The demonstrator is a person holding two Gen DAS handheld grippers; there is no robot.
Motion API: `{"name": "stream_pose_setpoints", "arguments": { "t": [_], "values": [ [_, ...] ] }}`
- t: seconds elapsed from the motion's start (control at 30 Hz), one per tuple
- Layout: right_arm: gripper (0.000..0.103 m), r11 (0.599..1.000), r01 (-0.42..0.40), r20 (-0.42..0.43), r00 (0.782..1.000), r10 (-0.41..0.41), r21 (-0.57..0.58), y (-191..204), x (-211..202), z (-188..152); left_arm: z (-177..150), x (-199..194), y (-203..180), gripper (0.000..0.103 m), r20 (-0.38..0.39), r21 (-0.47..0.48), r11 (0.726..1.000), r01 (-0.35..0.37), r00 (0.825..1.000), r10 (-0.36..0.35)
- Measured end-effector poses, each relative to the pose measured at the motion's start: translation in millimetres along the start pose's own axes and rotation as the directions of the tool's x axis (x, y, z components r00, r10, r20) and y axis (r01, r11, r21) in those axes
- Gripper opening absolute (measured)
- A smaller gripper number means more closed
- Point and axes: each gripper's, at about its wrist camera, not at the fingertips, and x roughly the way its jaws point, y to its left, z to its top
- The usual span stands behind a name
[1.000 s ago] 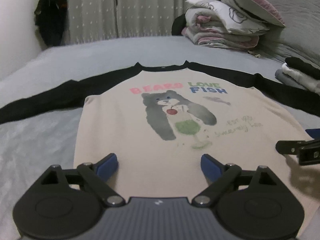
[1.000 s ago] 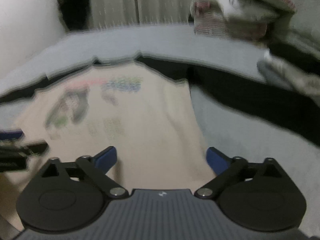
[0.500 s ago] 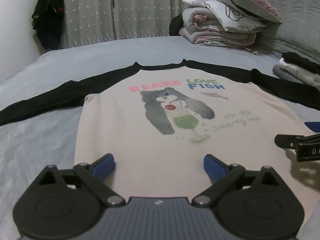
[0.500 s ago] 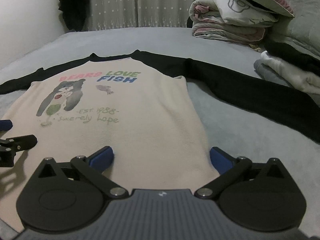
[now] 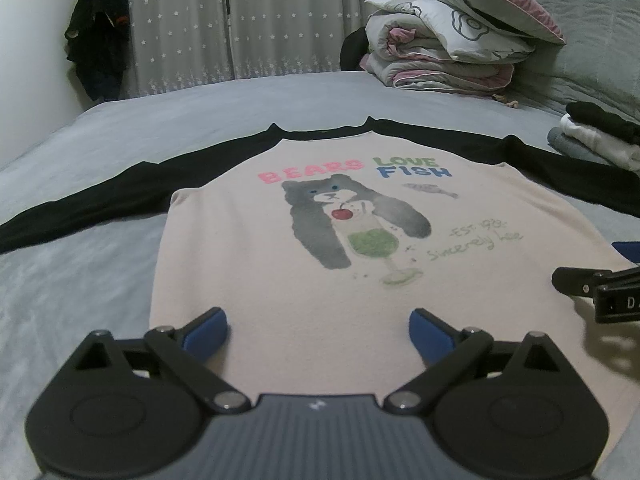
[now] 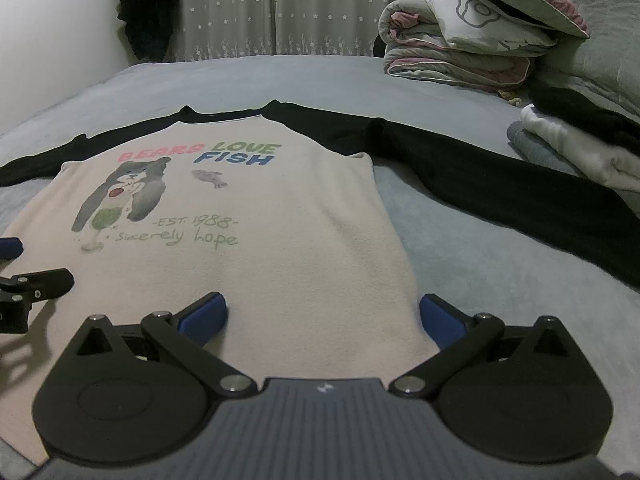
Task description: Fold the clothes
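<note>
While spread face-up and flat across the grey-blue bedspread [image 5: 120,152], cream raglan sweatshirt with black sleeves and a printed bear under the words "BEARS LOVE FISH" [image 5: 320,248]: unfolded, hem nearest both cameras, neckline toward the far curtains, both black sleeves stretched straight out to the sides; laid out so, by judgement, to give clean fold lines. Left gripper [image 5: 318,326]: blue-padded jaws spread wide over the near left part of the hem, having just finished widening, cream fabric lying beneath the gap but nothing pinched; poised low, probably to take the hem or side edge. Right gripper [image 6: 322,314]: jaws likewise spread wide, straddling the near right edge of the cream body, right pad over bedspread, left pad over fabric, nothing held. Each gripper visible at the margin of the other's view, placed side by side along the hem, near but apart. Stack of already folded garments, black on white on grey [image 6: 576,140]: at the right edge of the bed, just beyond the right sleeve, judged the finished pile. Rolled floral quilt with pink-trimmed pillow on top [image 5: 448,52]: at the head of the bed, well clear of the work. Dark garment hanging beside the star-patterned curtain [image 5: 100,56]: untouched. No fold yet begun; sleeves likely first.
</note>
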Motion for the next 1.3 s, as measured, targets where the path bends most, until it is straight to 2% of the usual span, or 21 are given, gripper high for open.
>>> {"name": "stream_pose_setpoints", "arguments": {
  "t": [0.4,0.6,0.73,0.87,0.97,1.1,1.2,1.3],
  "values": [
    [0.103,1.000,0.004,0.003,1.000,-0.004,-0.003,2,0,-1,1,0,-1,0.099,-0.007,0.000,1.000,-0.003,1.000,0.003],
    [0.103,1.000,0.005,0.002,1.000,-0.005,-0.001,2,-3,0,11,1,-5,0.099,-0.064,-0.025,0.999,-0.023,0.998,0.021],
    [0.103,0.999,-0.004,-0.017,1.000,0.004,0.035,-7,-11,7,25,4,-9,0.099,-0.101,-0.055,0.998,0.020,0.995,-0.026],
    [0.103,0.995,0.009,-0.002,1.000,-0.009,0.097,-23,-23,15,39,5,-15,0.099,-0.090,-0.073,0.995,0.067,0.993,-0.074],
    [0.103,0.987,0.030,0.013,0.999,-0.032,0.157,-38,-28,19,48,7,-18,0.099,-0.090,-0.053,0.994,0.092,0.991,-0.097],
    [0.103,0.948,0.048,-0.013,0.999,-0.046,0.314,-68,-22,23,59,12,-18,0.099,-0.074,-0.019,0.996,0.088,0.993,-0.090],
    [0.103,0.891,0.064,-0.032,0.998,-0.055,0.450,-94,-14,24,66,19,-15,0.099,-0.081,-0.056,0.995,0.089,0.992,-0.093],
    [0.101,0.836,0.101,-0.039,0.995,-0.095,0.539,-114,-4,25,73,26,-11,0.099,-0.088,-0.096,0.991,0.095,0.991,-0.103]
  ]
}}
